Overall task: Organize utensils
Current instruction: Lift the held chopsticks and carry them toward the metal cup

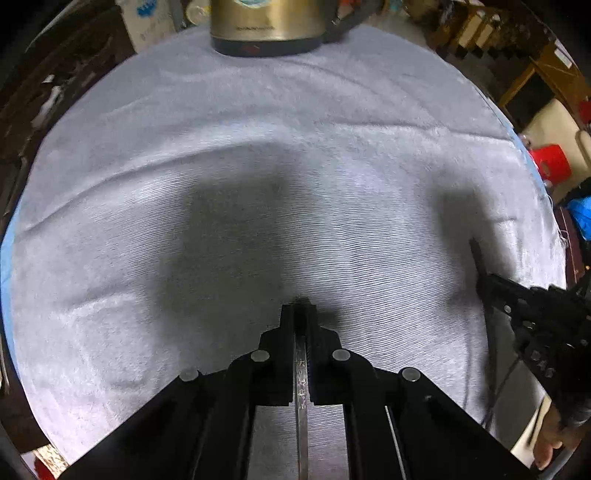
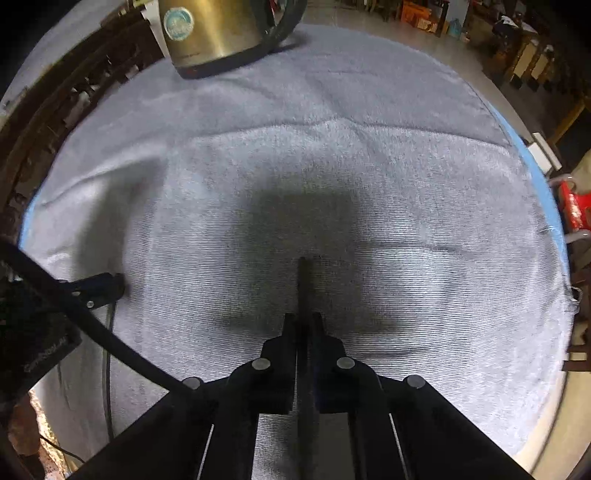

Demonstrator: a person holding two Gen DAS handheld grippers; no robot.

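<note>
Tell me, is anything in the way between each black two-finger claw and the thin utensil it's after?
Nothing visible. The left gripper is shut on a thin silvery metal utensil, and the right gripper on a thin dark stick. Only bare grey cloth lies ahead, up to the gold metal kettle.

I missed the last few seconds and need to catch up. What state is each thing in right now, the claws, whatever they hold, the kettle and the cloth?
left claw: shut on a thin metal strip, pointing steeply down.
right claw: shut on a dark slim utensil, tip poking out past the fingers.
kettle: upright at the far edge of the cloth.
grey cloth: spread over the table, wrinkled.
</note>
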